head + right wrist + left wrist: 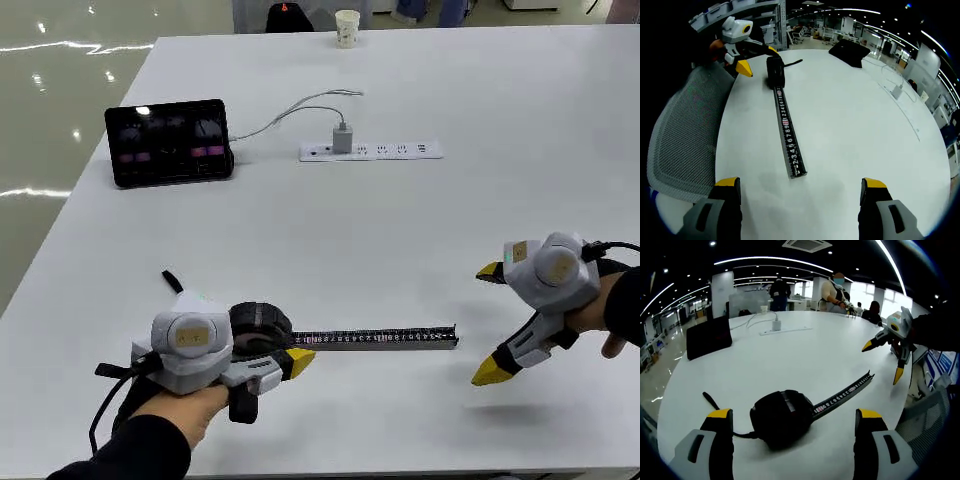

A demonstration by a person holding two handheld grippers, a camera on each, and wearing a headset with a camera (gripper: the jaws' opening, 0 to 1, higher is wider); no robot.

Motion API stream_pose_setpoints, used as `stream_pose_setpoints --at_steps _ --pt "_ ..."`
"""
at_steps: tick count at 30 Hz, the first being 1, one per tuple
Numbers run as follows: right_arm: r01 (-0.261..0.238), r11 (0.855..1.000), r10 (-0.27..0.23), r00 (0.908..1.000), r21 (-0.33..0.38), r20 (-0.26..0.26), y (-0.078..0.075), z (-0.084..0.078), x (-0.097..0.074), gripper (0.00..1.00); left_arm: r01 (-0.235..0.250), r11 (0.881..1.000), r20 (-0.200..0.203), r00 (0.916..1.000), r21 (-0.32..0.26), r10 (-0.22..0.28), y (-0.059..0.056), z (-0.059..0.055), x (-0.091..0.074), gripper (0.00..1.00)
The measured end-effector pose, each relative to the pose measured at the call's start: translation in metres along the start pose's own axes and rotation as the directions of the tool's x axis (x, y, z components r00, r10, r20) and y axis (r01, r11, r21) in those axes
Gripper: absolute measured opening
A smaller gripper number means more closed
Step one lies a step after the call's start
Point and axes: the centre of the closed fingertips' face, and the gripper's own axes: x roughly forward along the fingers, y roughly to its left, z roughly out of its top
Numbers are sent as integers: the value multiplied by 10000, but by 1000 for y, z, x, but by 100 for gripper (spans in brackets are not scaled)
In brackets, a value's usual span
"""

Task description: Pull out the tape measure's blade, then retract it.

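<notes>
Left gripper view has the tape measure's black case [782,417] sitting on the white table [790,355], right between the left gripper's [794,415] two yellow-tipped jaws. They're spread wide, with a gap showing on both sides of the case, so nothing is clamped. A thin black strap [710,400] trails off the case toward one side. The blade [842,395] runs out of the other side, lying flat on the tabletop with the numbers up.

Right gripper view looks straight down that blade. Its hooked end [797,174] is just ahead of the right gripper [800,182] and roughly centred between its jaws. Those jaws are also wide apart and touch nothing. In the head view this gripper is off past the blade's end, near it but not touching, held above the table with its shadow underneath. Bare tabletop lies between them.

Other stuff, all well away from the tape:
- a dark tablet [168,142] propped up at the far left
- a white power strip [370,150] with a charger [343,137] plugged in, and its cable [290,110] running over to the tablet
- a paper cup [347,27] at the far edge

A grey mesh chair [685,130] sits beside the table in the right gripper view. A few people [832,287] stand in the background of the left gripper view.
</notes>
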Motion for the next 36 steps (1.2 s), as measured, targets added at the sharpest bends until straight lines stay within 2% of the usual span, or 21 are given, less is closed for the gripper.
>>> stream_pose_setpoints --at_steps 2,8,12,16,17,20,22,26,29,33,36 --pt "-217 9997 215 9997 -118 -103 2 1 3 99 -117 9999 134 9998 87 116 0 1 1 99" --pt "-468 9984 460 9986 -302 -271 -3 2 12 99 -460 9986 727 9962 -277 479 1 11 5 99" --pt "-568 9977 557 9979 -359 -319 -8 3 18 94 -839 9961 740 9936 -267 857 0 7 11 99" --pt "-691 9969 673 9967 -383 -463 -8 0 24 92 -1559 9865 1363 9774 -512 1615 6 12 10 99" --pt "-743 9963 722 9962 -433 -480 -7 1 25 91 -1627 9855 1525 9739 -476 1681 6 15 8 99" --pt "-820 9954 795 9956 -495 -501 -6 3 28 89 -1569 9865 1768 9707 -477 1630 7 20 9 99" --pt "-848 9946 813 9950 -605 -575 -6 2 30 86 -1772 9833 1832 9661 -418 1819 12 22 10 99" --pt "-941 9931 898 9940 -703 -628 -4 2 31 80 -1781 9819 1650 9685 -638 1864 14 22 14 99" --pt "-965 9913 917 9941 -889 -573 -4 3 31 74 -1748 9825 1691 9684 -649 1835 14 22 14 99" --pt "-930 9914 876 9943 -926 -607 -5 1 31 65 -1893 9784 1485 9685 -828 2000 16 12 17 99" --pt "-989 9893 919 9934 -1069 -686 -4 -1 32 55 -1871 9787 1327 9713 -849 1972 9 2 19 99"
